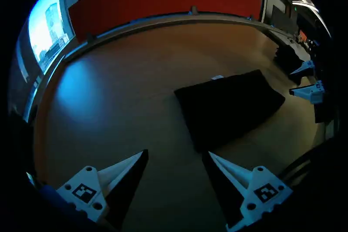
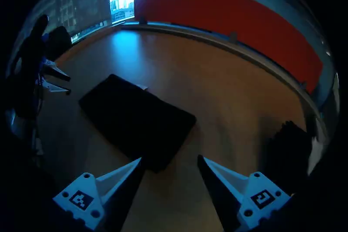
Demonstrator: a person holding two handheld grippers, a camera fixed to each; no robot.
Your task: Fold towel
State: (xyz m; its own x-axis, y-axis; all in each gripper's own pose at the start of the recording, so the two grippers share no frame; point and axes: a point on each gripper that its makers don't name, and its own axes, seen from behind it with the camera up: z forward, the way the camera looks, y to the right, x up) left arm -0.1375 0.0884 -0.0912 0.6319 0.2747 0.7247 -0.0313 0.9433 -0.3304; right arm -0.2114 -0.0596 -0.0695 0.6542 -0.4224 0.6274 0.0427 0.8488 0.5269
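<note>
— Where does the fold stand?
— Not begun, by the look of it: the dark towel (image 1: 228, 105) lies flat on the wooden table (image 1: 130, 101), at two o'clock from the left gripper (image 1: 176, 153), eleven o'clock from the right gripper (image 2: 169, 159).
— And the fingers?
— Both pairs spread wide, holding nothing, touching nothing. Next, each must reach a near corner and pinch it.

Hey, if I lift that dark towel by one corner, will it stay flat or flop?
It would probably flop: the towel lies flat against the wooden table like soft cloth, with rounded corners. It sits low, so it is likely light. If pushed, it would probably bunch up rather than slide as one piece.
</note>
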